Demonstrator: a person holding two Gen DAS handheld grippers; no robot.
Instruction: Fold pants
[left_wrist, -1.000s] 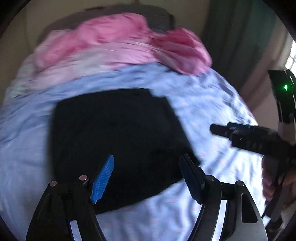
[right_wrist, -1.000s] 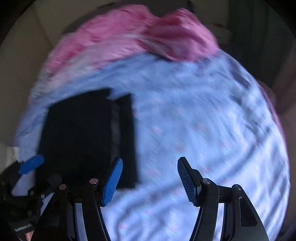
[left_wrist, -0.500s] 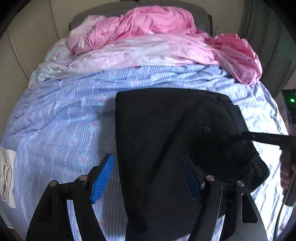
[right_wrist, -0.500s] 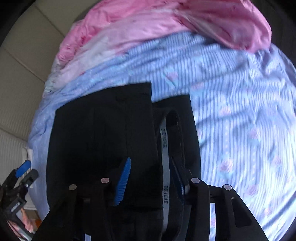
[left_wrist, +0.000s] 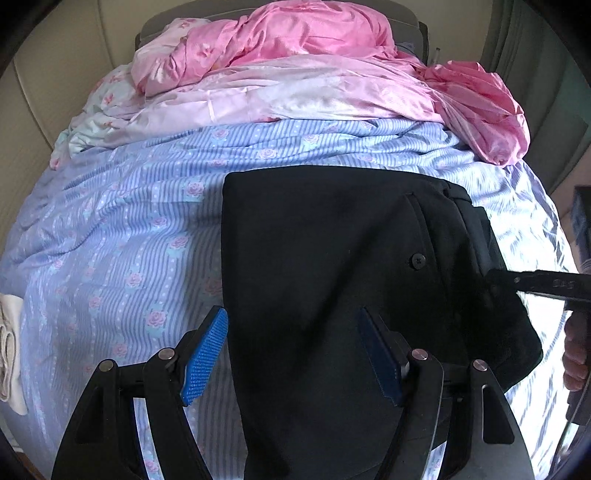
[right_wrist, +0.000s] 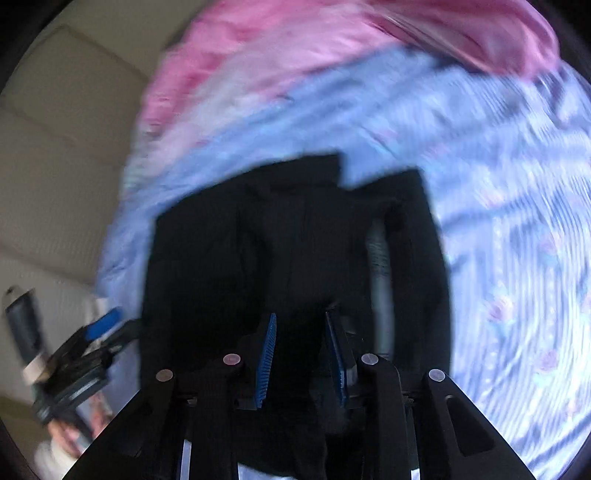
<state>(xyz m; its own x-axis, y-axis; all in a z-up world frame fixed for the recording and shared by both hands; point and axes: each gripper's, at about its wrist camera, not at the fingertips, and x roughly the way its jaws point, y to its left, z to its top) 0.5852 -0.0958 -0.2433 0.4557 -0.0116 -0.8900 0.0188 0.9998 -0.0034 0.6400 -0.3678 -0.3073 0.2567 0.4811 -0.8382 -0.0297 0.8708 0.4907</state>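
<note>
- Left gripper (left_wrist: 293, 349) angled steeply down over the bed; jaws spread wide, released, nothing pinched.
- Pants (left_wrist: 343, 280): black, folded, lying flat on the blue striped bedsheet (left_wrist: 122, 236). Their left edge runs just inside the left pad; the right pad sits over the black cloth. Whether the pads touch the fabric: cannot tell.
- Right gripper (right_wrist: 301, 354) also tipped steeply down, jaws closing, a ridge of black pants cloth between the pads. Frame is motion-blurred, so can't confirm the pads are pressing on it yet.
- In the left view the right gripper's tip (left_wrist: 535, 282) meets the right edge of the pants, beyond the right pad; part of the hand (left_wrist: 576, 354) holding it shows at the frame edge.
- Button (left_wrist: 418, 260) and pocket seam sit ahead of the right pad.
- Room: open sheet left of the left pad and ahead of the pants up to the heap of pink bedding (left_wrist: 295, 70). White cloth (left_wrist: 9, 354) at the far left edge of the bed.
- Versus a second ago: both grippers have come down closer to the pants; right jaws were wide over bare sheet, now narrowed around cloth. Left jaws' spread unchanged.
</note>
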